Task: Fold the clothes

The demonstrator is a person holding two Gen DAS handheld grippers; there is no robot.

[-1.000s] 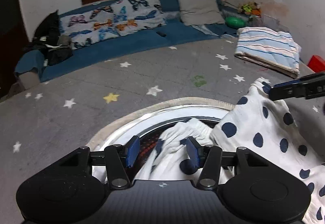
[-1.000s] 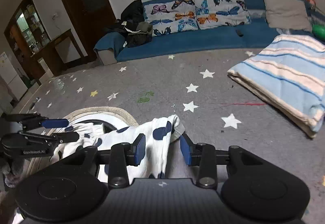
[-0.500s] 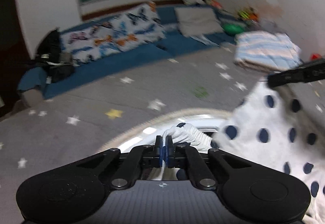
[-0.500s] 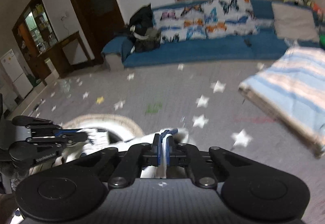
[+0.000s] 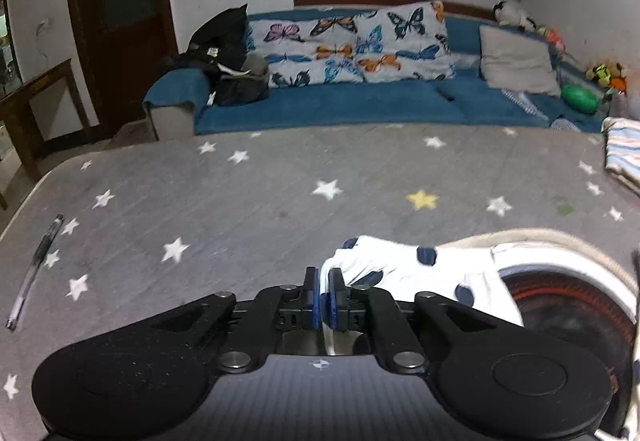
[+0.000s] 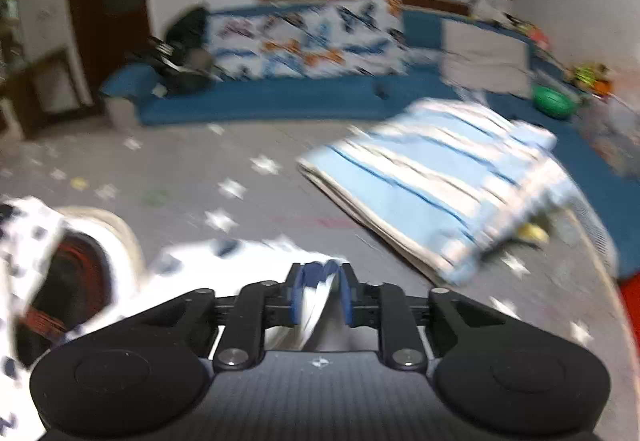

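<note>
A white garment with navy dots (image 5: 404, 269) stretches from my left gripper (image 5: 326, 299) to the right, over a round basket (image 5: 560, 245). The left gripper is shut on one edge of it. In the blurred right wrist view the same dotted garment (image 6: 224, 261) runs left from my right gripper (image 6: 322, 295), which is shut on another edge with a fold of cloth between the pads. The basket (image 6: 116, 237) sits at the left there, with more dotted cloth over it.
Grey star-print surface (image 5: 280, 201) all around. A pen (image 5: 34, 271) lies at the far left. A folded blue-striped blanket (image 6: 432, 185) lies to the right. A blue sofa with butterfly cushions (image 5: 352, 45) and a black bag (image 5: 228, 57) stands behind.
Both grippers closed on the dotted garment a second ago and have since swung apart, left gripper turning left, right gripper turning right, pulling the cloth out over the basket rim.
</note>
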